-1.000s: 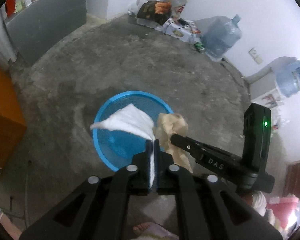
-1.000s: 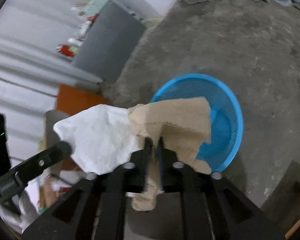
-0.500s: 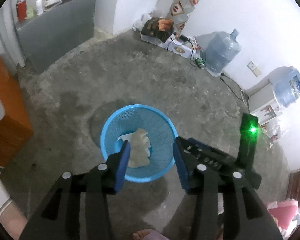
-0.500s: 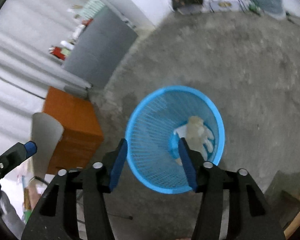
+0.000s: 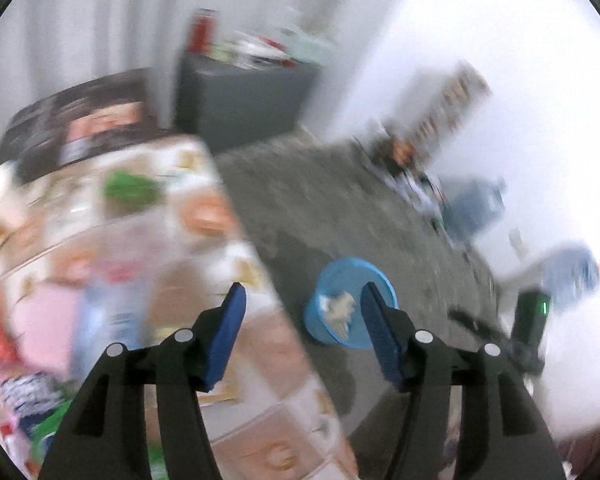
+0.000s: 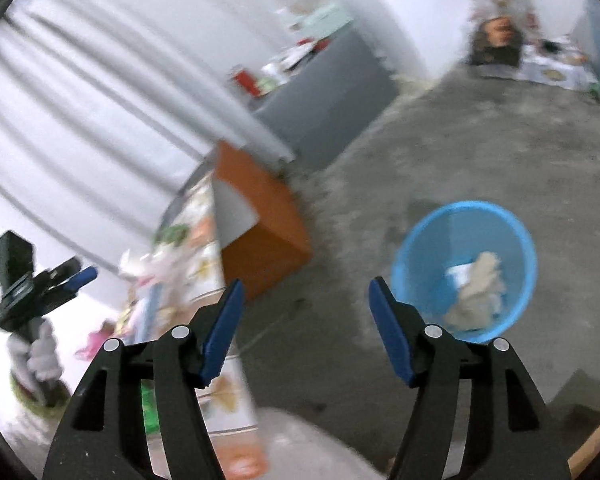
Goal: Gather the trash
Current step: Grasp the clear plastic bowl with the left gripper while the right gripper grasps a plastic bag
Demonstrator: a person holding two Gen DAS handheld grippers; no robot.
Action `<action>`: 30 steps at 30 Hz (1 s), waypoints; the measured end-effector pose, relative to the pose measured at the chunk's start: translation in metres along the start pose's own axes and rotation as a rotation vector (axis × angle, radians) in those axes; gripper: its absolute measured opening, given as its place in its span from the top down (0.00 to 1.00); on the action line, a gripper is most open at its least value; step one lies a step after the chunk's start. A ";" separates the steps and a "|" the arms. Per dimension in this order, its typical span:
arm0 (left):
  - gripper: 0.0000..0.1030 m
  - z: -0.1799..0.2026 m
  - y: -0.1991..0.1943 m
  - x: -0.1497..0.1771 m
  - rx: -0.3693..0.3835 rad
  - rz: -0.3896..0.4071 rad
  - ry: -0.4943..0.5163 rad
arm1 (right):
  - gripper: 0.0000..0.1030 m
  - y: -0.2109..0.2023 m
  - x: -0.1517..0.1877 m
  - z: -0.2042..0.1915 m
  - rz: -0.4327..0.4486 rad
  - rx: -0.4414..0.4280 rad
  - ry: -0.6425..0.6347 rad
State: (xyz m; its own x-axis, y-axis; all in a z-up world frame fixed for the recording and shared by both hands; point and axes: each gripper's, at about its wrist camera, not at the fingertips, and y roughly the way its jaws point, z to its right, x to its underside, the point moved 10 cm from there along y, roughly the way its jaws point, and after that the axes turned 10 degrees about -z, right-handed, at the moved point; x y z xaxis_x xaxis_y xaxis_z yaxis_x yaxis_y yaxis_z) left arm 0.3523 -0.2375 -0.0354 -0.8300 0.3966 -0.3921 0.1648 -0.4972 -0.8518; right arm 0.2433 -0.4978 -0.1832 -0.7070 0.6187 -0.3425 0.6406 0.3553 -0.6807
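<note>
A blue mesh basket [image 5: 328, 280] [image 6: 424, 240] stands on the concrete floor. In it lie a crumpled brown paper [image 6: 476, 296] [image 5: 340, 308] and a white tissue [image 6: 458, 272]. My left gripper [image 5: 302, 312] hangs high above the edge of a patterned table, its jaws opening, nothing between them. My right gripper [image 6: 306, 304] is above the floor to the left of the basket, jaws also opening and empty. The left gripper also shows at the left of the right wrist view [image 6: 82, 274]. Both views are blurred.
A table with a patterned cloth [image 5: 148, 248] [image 6: 204, 240] carries blurred coloured items at the left. An orange cabinet [image 6: 260, 220] stands beside it, a grey cabinet [image 5: 244, 100] behind. Water jugs [image 5: 476, 204] and boxes line the far wall.
Both grippers let go of the tissue and the brown paper, which dropped into the basket. Both then rose and swung left, the left one far over the table.
</note>
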 end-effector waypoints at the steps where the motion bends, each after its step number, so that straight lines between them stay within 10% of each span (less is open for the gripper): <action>1: 0.44 -0.028 -0.016 0.000 -0.001 0.025 -0.075 | 0.39 0.007 0.003 -0.016 -0.029 -0.031 -0.008; 8: 0.44 -0.157 -0.046 0.005 0.029 0.047 -0.431 | 0.39 0.075 0.025 -0.105 -0.209 -0.165 -0.089; 19: 0.44 -0.223 0.015 -0.074 -0.094 -0.040 -0.464 | 0.40 0.168 0.019 -0.200 -0.402 -0.216 -0.081; 30: 0.44 -0.263 0.075 -0.113 -0.234 -0.092 -0.544 | 0.44 0.239 0.012 -0.195 -0.551 -0.186 0.088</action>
State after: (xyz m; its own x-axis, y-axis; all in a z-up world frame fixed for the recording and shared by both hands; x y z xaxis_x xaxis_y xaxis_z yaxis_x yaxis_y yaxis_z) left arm 0.5985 -0.1170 -0.1463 -0.9899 -0.0527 -0.1316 0.1410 -0.2716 -0.9520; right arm 0.4468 -0.2694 -0.2242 -0.9281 0.3612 0.0899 0.2334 0.7528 -0.6154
